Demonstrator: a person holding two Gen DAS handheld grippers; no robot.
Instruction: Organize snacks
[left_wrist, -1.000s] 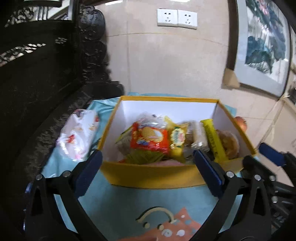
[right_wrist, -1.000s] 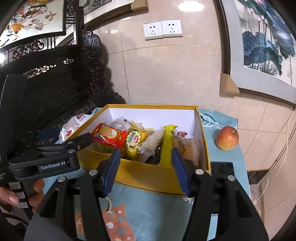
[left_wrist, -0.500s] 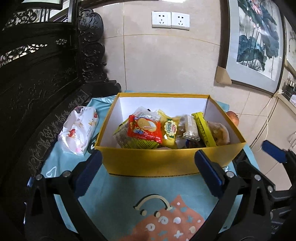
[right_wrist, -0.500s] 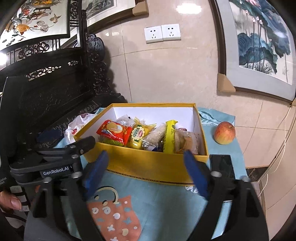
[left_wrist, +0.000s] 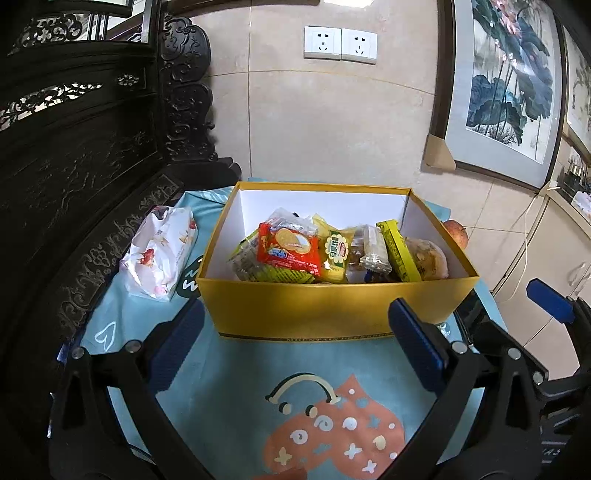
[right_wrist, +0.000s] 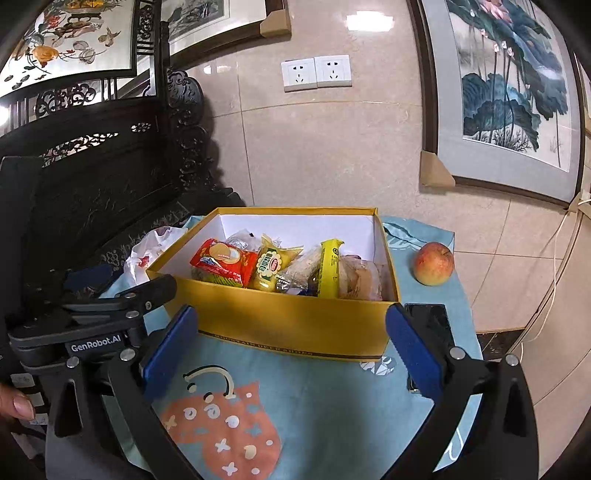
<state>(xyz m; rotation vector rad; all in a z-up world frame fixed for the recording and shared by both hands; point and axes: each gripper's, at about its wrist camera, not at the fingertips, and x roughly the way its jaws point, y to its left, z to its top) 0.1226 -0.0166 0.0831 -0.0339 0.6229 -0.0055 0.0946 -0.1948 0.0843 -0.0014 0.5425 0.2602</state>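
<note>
A yellow box (left_wrist: 317, 314) (right_wrist: 295, 325) with a white inside stands on a blue cloth and holds several snack packs: a red biscuit pack (left_wrist: 288, 251) (right_wrist: 223, 262), a yellow pack (left_wrist: 336, 254) (right_wrist: 269, 267), a yellow bar (left_wrist: 399, 251) (right_wrist: 328, 267) and a wrapped bun (left_wrist: 424, 254) (right_wrist: 360, 278). My left gripper (left_wrist: 299, 350) is open and empty in front of the box. My right gripper (right_wrist: 291, 349) is open and empty, also in front of the box.
A white tissue pack (left_wrist: 159, 254) (right_wrist: 147, 251) lies left of the box. An apple (right_wrist: 433, 263) (left_wrist: 456, 233) and a black phone (right_wrist: 428, 325) lie to its right. Dark carved furniture (left_wrist: 74, 166) lines the left. A tiled wall stands behind.
Both grippers have pulled back from the box toward me. The right gripper's fingers have spread wider. The left stays open.
</note>
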